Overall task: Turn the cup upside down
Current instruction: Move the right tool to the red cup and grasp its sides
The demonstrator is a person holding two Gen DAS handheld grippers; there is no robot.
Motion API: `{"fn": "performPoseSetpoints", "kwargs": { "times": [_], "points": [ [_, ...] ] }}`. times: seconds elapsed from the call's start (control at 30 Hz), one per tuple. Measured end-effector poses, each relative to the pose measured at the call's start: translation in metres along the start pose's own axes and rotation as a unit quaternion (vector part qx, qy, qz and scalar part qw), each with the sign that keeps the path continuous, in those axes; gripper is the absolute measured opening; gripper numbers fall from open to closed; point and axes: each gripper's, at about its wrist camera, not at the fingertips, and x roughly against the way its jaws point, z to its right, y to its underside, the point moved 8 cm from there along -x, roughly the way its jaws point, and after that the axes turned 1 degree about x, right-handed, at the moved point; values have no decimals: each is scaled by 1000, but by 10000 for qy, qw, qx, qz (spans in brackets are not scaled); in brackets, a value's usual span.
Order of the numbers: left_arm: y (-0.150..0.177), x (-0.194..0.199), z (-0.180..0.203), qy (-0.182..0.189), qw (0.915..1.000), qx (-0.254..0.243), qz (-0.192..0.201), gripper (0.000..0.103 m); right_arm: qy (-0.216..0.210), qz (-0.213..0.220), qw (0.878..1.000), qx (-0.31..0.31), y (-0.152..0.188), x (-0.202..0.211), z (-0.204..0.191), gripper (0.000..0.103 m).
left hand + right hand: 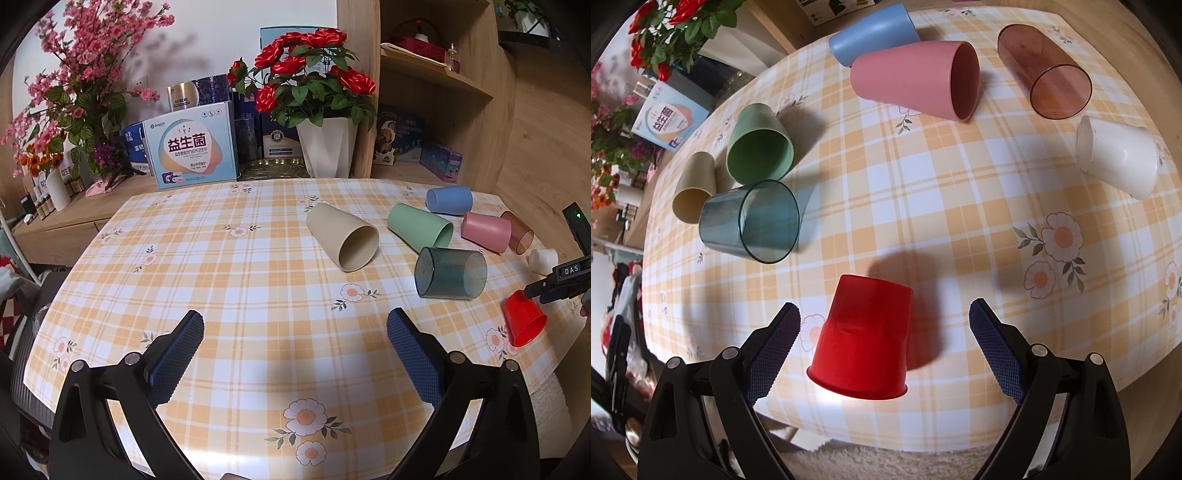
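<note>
A red cup (862,341) stands upside down, rim on the checked tablecloth, near the table's near edge. My right gripper (884,323) is open, one finger on each side of the cup, not touching it. The red cup (523,323) and the right gripper's tip (535,290) also show in the left wrist view at the right. My left gripper (295,332) is open and empty above the tablecloth. Several other cups lie on their sides: beige (341,236), green (419,229), clear teal (450,273), blue (448,199), pink (485,230), clear brown (1043,70), white (1117,160).
A white pot of red roses (325,146), boxes (190,151) and pink blossom branches (81,70) stand on the sideboard behind the table. A wooden shelf unit (436,77) is at the back right. The table's near edge (923,435) drops to a pale rug.
</note>
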Motion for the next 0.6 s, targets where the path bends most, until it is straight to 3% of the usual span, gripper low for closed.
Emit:
{"fn": "performPoseSetpoints", "kwargs": {
  "times": [0.6],
  "points": [
    [9, -3, 2, 131, 9998, 100, -139, 97, -122, -301, 9993, -172, -9, -17, -5, 89]
  ]
}}
